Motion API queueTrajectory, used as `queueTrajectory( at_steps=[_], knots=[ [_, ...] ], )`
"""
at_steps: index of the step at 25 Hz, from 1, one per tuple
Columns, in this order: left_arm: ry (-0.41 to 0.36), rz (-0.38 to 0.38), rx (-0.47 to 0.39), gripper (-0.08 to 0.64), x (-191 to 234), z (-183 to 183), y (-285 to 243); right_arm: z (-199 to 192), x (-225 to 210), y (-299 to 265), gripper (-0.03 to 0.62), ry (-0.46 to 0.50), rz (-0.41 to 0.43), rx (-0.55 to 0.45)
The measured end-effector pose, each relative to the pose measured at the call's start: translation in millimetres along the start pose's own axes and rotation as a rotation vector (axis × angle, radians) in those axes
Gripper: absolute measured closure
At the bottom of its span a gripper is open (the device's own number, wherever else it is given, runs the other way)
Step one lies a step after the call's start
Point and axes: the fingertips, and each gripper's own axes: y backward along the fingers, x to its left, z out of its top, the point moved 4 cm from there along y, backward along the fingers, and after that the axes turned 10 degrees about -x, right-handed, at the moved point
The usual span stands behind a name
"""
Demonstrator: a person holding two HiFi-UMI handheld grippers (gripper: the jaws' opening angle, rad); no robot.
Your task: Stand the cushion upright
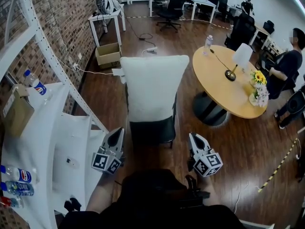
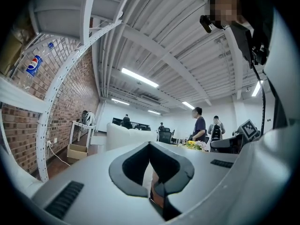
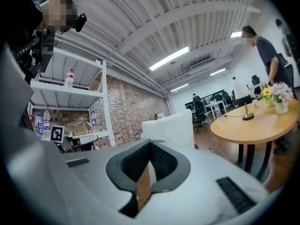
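A large white cushion (image 1: 153, 87) stands upright on a black chair (image 1: 152, 130) just ahead of me. It also shows as a white block in the left gripper view (image 2: 123, 136) and in the right gripper view (image 3: 171, 125). My left gripper (image 1: 117, 132) hangs short of the chair's left front corner, apart from the cushion. On the other side my right gripper (image 1: 194, 138) is held off the chair's right front corner. Both have their jaws closed together with nothing between them, as the left gripper (image 2: 150, 145) and right gripper (image 3: 150, 145) views show.
A white shelving rack (image 1: 47, 142) with water bottles (image 1: 19, 174) and a cardboard box (image 1: 16, 111) runs along my left. A round wooden table (image 1: 224, 87) with a lamp and flowers stands to the right, a seated person (image 1: 286, 66) beyond it. Another box (image 1: 108, 55) sits on the floor.
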Motion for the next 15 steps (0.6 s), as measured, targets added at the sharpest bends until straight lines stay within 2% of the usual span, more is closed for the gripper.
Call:
queueTrajectory(
  at_steps=[3, 8, 15],
  knots=[
    [0.009, 0.008, -0.003, 0.558, 0, 1, 3, 3, 3, -1, 0.591, 0.024, 0.014, 0.001],
    [0.017, 0.041, -0.039, 0.558, 0, 6, 5, 0, 5, -7, 0.591, 0.010, 0.018, -0.001],
    [0.016, 0.037, -0.031, 0.558, 0, 10, 9, -7, 11, -11, 0.591, 0.018, 0.053, 0.021]
  ],
)
